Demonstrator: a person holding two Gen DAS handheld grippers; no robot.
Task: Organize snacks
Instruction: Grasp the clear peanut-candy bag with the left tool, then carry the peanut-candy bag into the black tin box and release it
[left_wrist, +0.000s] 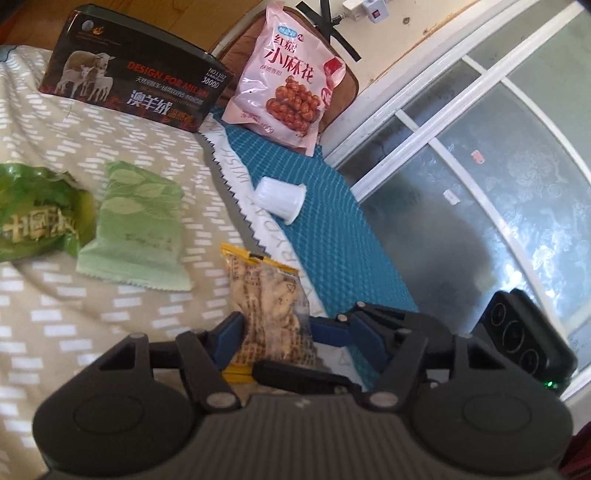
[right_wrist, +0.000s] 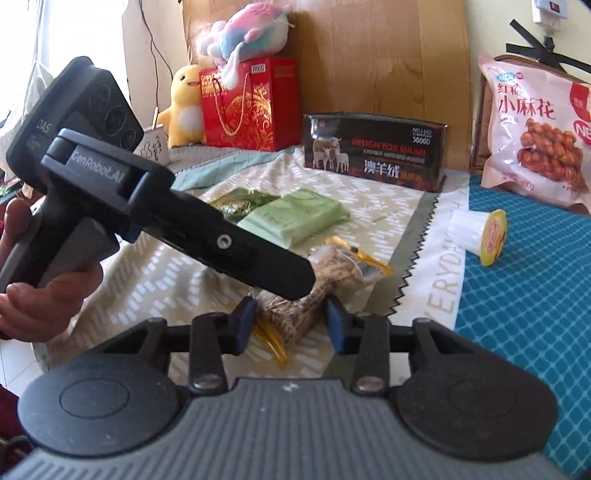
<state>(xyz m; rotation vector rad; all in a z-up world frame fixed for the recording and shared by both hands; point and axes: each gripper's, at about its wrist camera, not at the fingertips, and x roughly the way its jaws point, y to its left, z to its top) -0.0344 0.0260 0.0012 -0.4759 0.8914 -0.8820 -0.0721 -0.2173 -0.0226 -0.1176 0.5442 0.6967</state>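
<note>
Left wrist view is covering the work area, and items are being reported from left to right, each placed against the dark box (left_wrist: 136, 74) at the back.

A dark green bag (left_wrist: 37, 214) and a pale green packet (left_wrist: 136, 229) are lying flat on the patterned cover (left_wrist: 110, 314), in front of the dark box toward its left end.

The clear packet with yellow ends (left_wrist: 273, 314), the item now being handled, is standing upright, well in front of the dark box and off its right corner.

The left claw (left_wrist: 300, 334) is standing open around it. Its left pad is appearing to touch the film, while the other pad is sitting clear.

The right claw (right_wrist: 290, 325) is reaching in from the right, narrowly set, and is pinching the packet's lower part between both pads.

A white jelly cup (left_wrist: 280, 199) is lying on its side on the teal mat (left_wrist: 332, 240), in front of the dark box and to its right. A pink bag (left_wrist: 291, 81) is leaning just right of the box.

Assessment: the packet is looking very light, with thin, crinkly film that is probably slippery. The biscuit pieces inside are likely brittle, so squeezing the belly is risking crumbs. The flat yellow crimped ends are offering the safer hold. A one-ended grip is likely letting the packet sag or swing.
</note>
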